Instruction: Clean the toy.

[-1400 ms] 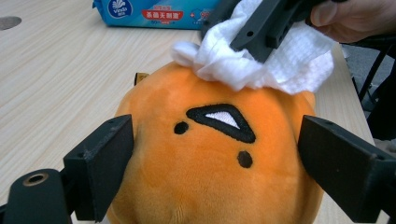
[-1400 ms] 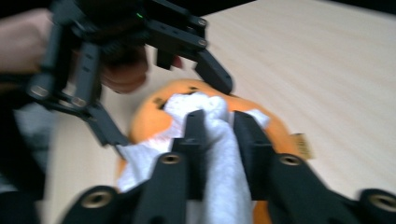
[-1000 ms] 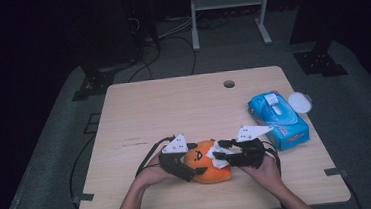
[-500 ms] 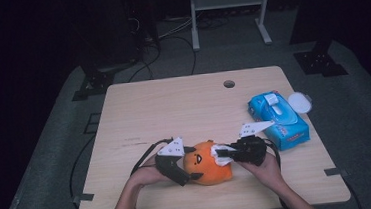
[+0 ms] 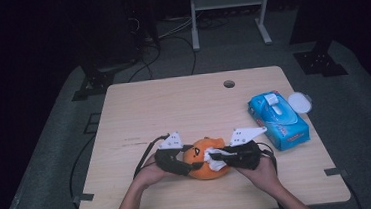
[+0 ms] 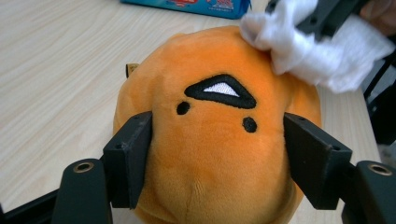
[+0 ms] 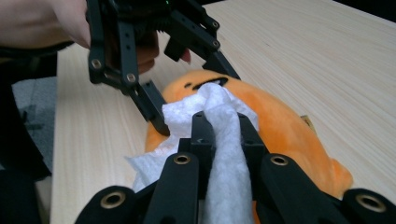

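An orange plush toy (image 5: 204,169) with a stitched black face lies near the table's front edge. My left gripper (image 5: 191,166) has just been closing, and its jaws now press the toy's two sides (image 6: 210,140). My right gripper (image 7: 219,121) has also just been closing, and it is shut on a crumpled white wipe (image 7: 224,154). That wipe (image 6: 317,56) rests against the top of the toy (image 7: 289,135). In the high view the right gripper (image 5: 217,157) comes at the toy from the right, with the wipe (image 5: 216,163) between them.
A blue pack of wet wipes (image 5: 277,120) lies at the table's right edge, with a round white lid (image 5: 299,102) beside it. The wooden table (image 5: 174,110) has a small hole (image 5: 229,84) near its far edge. A metal stand and cables sit on the floor behind.
The left gripper's jaws have drawn in onto the toy's sides. The right gripper has shifted slightly, keeping the wipe on the toy. The toy stays where it was.
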{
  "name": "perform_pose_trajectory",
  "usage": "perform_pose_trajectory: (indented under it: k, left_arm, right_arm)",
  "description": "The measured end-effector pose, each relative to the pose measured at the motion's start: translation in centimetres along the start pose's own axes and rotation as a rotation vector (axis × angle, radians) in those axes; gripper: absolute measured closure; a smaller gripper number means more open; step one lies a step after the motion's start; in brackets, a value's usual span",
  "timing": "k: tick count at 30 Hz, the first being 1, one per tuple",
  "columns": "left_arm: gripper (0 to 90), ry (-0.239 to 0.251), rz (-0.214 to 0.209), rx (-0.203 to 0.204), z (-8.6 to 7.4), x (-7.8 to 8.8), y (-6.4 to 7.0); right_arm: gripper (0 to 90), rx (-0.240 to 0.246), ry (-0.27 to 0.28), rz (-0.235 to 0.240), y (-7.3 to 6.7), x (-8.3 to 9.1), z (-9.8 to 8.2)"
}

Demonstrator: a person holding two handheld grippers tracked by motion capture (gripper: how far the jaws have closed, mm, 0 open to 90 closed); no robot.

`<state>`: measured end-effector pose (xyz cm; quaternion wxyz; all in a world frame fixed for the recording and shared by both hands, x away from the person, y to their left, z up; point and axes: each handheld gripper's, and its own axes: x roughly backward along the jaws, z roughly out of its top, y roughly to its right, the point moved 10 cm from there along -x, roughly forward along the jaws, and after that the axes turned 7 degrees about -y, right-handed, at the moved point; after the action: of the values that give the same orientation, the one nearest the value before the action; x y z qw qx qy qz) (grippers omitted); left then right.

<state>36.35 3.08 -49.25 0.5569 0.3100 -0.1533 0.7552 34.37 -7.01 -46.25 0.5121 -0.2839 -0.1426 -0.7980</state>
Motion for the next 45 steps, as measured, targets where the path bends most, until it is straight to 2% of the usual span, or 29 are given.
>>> perform_pose_trajectory:
  k: [1,4,9,11,15,18,20,22,27,30,32,36,39,41,43,45]
  left_arm:
    - [28.9,0.006,-0.007,0.016,0.0,0.0,-0.1]
    - [27.9,0.023,-0.016,0.029,0.1,0.0,-0.3]
    - [15.6,0.037,-0.054,-0.020,0.3,0.0,0.4]
    - [15.3,0.032,-0.044,-0.033,0.3,0.0,0.4]
    - [25.8,0.041,-0.029,0.003,0.5,0.0,-0.3]
    - [28.4,0.051,-0.025,0.029,0.8,-0.1,-0.6]
    - [29.0,0.042,-0.019,0.032,0.7,-0.1,-0.8]
    - [29.2,0.051,-0.022,0.042,0.6,0.0,-0.9]
    - [29.4,0.065,-0.033,0.068,0.5,0.1,-1.5]
    - [29.3,0.074,-0.041,0.084,0.6,0.1,-1.7]
    - [29.2,0.075,-0.041,0.088,0.7,0.0,-1.7]
    - [28.9,0.077,-0.033,0.106,0.7,-0.1,-1.9]
    - [28.8,0.087,-0.026,0.127,0.9,-0.2,-1.9]
    - [28.6,0.079,-0.021,0.119,0.9,-0.2,-1.9]
    - [28.3,0.084,-0.020,0.125,0.8,-0.2,-1.9]
    - [28.2,0.092,-0.025,0.132,0.8,-0.2,-2.0]
  right_arm:
    - [80.7,0.003,-0.001,-0.003,0.1,0.0,-0.1]
    - [80.8,0.004,-0.015,-0.042,1.2,0.4,-0.8]
    - [80.8,-0.059,-0.012,-0.050,2.6,1.1,-2.1]
    - [80.7,-0.061,-0.009,-0.056,2.7,1.2,-2.1]
    - [80.8,-0.022,0.016,-0.063,1.6,1.2,-1.1]
    - [80.7,0.024,0.016,-0.033,0.1,0.6,-0.5]
    - [80.7,0.074,-0.002,-0.045,-0.6,0.0,-0.4]
    - [80.6,0.082,-0.001,-0.051,-0.6,-0.1,-0.4]
    - [80.6,0.015,0.016,-0.067,1.3,1.0,-1.2]
    - [80.5,-0.030,0.012,-0.097,2.8,1.8,-2.3]
    - [80.5,-0.061,0.019,-0.090,3.3,2.1,-2.8]
    - [80.4,-0.047,0.030,-0.085,2.6,1.8,-2.2]
    - [80.2,-0.011,0.046,-0.051,1.2,1.1,-1.2]
    - [80.2,0.023,0.042,-0.049,0.6,0.6,-0.7]
    - [80.3,0.046,0.030,-0.066,0.5,0.4,-0.7]
    - [80.3,0.020,0.034,-0.064,1.0,0.6,-0.8]
